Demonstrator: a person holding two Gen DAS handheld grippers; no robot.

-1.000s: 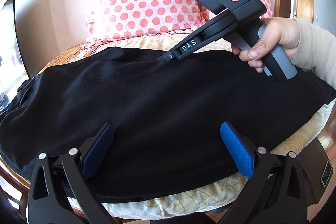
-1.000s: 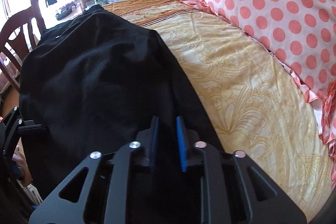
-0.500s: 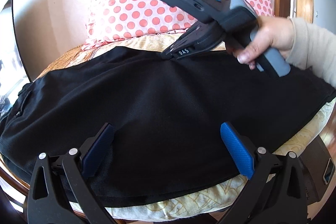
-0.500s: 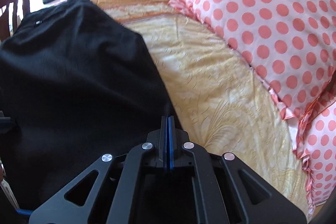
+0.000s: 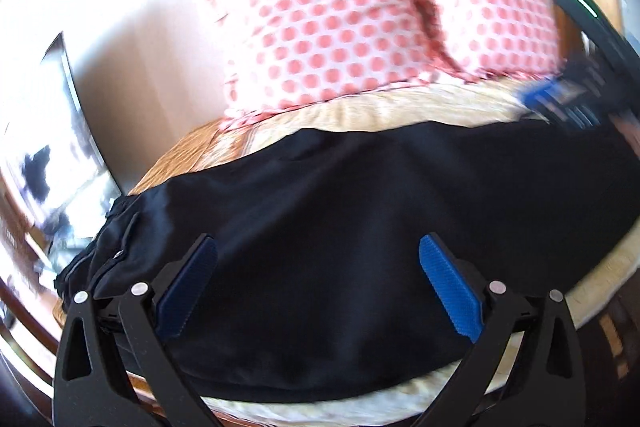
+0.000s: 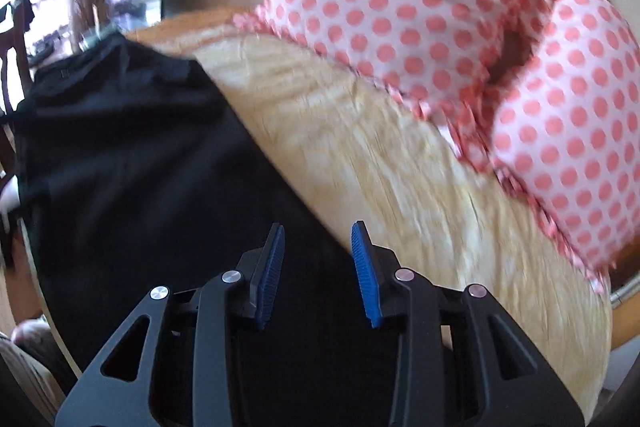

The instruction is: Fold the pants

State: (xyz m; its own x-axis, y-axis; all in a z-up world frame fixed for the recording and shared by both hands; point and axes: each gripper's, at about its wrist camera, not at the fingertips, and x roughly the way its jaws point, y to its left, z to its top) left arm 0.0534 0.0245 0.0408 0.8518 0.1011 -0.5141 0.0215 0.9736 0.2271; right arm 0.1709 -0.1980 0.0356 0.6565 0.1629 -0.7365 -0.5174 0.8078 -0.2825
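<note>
Black pants [image 5: 360, 219] lie spread lengthwise across the bed, waistband and pocket at the left end. My left gripper [image 5: 320, 267] hovers over their near edge, wide open with nothing between its blue pads. In the right wrist view the same pants [image 6: 140, 187] fill the lower left, and my right gripper [image 6: 318, 259] hangs above their far edge; its jaws are opening and hold nothing, with only cloth below the gap. In the left wrist view the right gripper [image 5: 560, 101] is a blur at the far right over the pants' far edge.
A cream patterned bedspread [image 6: 380, 167] covers the bed [image 5: 560, 287]. Two pink polka-dot pillows [image 5: 340, 19] lean on the wall behind the pants. A dark chair [image 6: 12, 59] and a bright window are at the left.
My right gripper let go of the pants' far edge, its shut jaws parting, and swung to the right. The left wrist view tilted up a little; the left jaws stayed wide.
</note>
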